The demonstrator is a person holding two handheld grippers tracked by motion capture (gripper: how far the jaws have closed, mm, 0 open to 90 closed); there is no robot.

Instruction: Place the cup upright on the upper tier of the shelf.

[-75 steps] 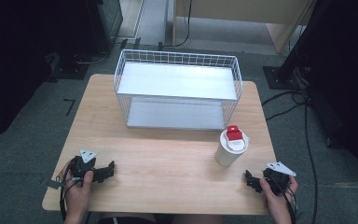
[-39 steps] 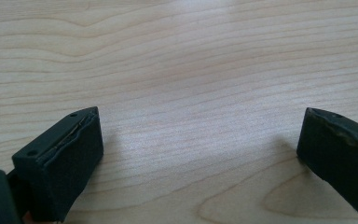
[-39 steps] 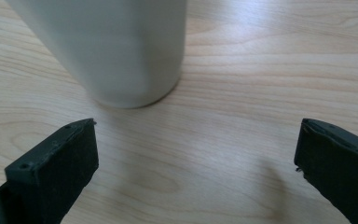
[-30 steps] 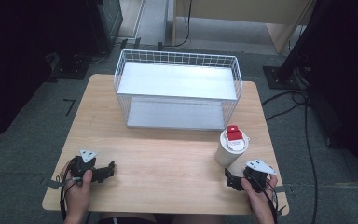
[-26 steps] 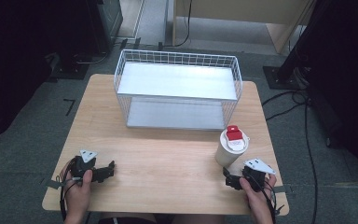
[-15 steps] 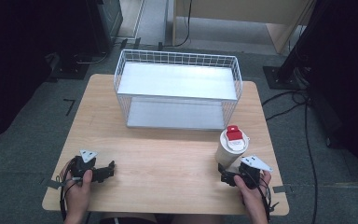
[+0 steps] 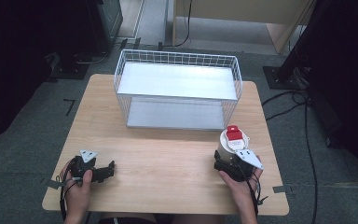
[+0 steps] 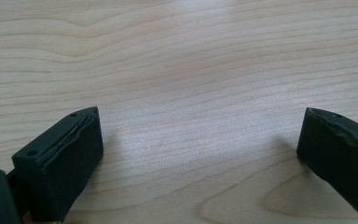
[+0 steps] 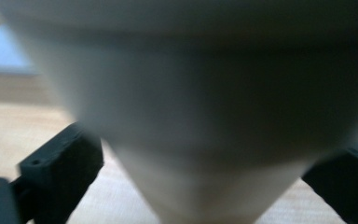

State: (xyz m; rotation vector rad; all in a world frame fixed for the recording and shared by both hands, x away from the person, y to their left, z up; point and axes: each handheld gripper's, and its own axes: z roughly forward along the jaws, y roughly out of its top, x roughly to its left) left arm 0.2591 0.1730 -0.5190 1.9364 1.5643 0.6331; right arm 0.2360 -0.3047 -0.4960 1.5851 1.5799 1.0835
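Your right hand-held gripper (image 7: pixel 227 161) sits against the near side of the cup (image 7: pixel 230 142), and its body and grey plate hide the cup's lower half from the high view. In the right gripper view the cup (image 9: pixel 200 121) is blurred and cut off at the top; only a pale tapering wall shows, narrowing toward the desk (image 9: pixel 9 135). The two black jaws stand wide on either side of that wall, with a gap visible at the left jaw; the right jaw is cut off by the frame edge, so contact there cannot be told. Gripper released, not yet clamped on the cup.

Your left hand-held gripper (image 7: pixel 103 171) rests on the desk (image 7: pixel 168 158) near the front left corner, jaws spread wide, nothing between them. In the left gripper view only bare wood grain lies between the jaws (image 8: pixel 200 154); the right jaw is cut off at the edge.

Materials: desk of pale wood with visible grain; cup white, smooth, cone-shaped, with a red tab on a white lid; basket (image 7: pixel 177 58) of white wire grid, rectangular, with a flat pale panel inside; jaws matte black blocks.

Position: cup stands upright on the desk's right front, just in front of the basket's right corner, apart from it.

Count: one cup, one basket, two grippers, two hands.
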